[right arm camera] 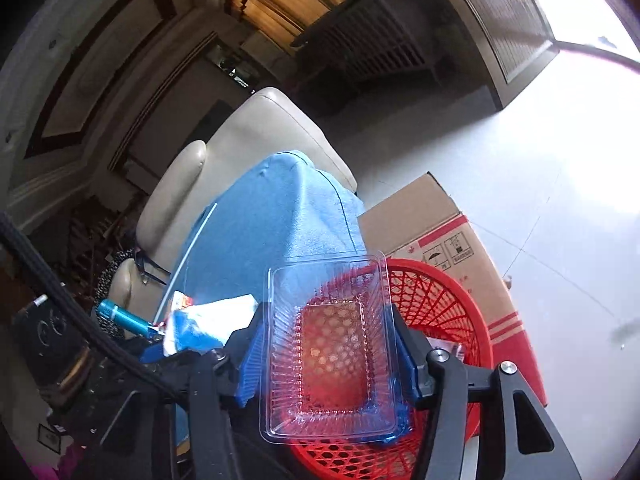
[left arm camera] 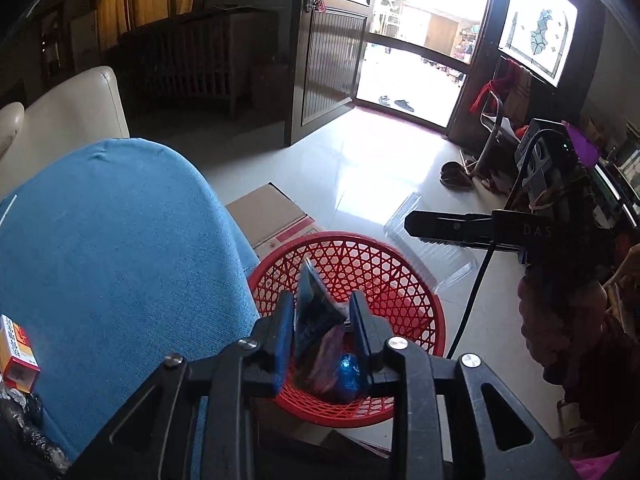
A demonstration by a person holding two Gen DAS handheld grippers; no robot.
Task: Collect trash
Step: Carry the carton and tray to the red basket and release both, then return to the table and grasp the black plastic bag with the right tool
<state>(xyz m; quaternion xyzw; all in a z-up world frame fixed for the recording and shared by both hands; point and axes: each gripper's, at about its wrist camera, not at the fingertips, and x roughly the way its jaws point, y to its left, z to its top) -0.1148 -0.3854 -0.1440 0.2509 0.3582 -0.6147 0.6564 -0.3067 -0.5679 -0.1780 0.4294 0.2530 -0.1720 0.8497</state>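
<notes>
The left gripper [left arm camera: 322, 330] hangs over the near rim of the red mesh basket [left arm camera: 384, 276], pointing steeply down into it. Its jaws stand a little apart, and a dark wrapper [left arm camera: 316, 308] sits between them, leaning against the inner face of the left finger; the right finger stands clear of it, so nothing pinches the wrapper. Below the fingertips, more crumpled trash [left arm camera: 340, 368], dark red and shiny blue, lies on the basket's bottom.

The right gripper [right arm camera: 326, 344] is over the same basket [right arm camera: 448, 304], near the rim that faces the blue-covered surface [right arm camera: 280, 216]. A clear plastic tray [right arm camera: 328, 344] fills the gap between its blue pads [right arm camera: 250, 360]. The jaws are partly open; the tray's side walls lie at both pads, but whether they press on it or merely flank it cannot be told. In the left wrist view the tray [left arm camera: 432, 248] shows under the right gripper's finger [left arm camera: 448, 228], beyond the basket's far rim.

A cardboard box [right arm camera: 432, 216] stands on the floor just behind the basket, between it and the blue-covered surface. At the near left edge of that surface lies a small orange carton [left arm camera: 18, 354], and a blue-and-white packet [right arm camera: 208, 320] lies by the right gripper.
</notes>
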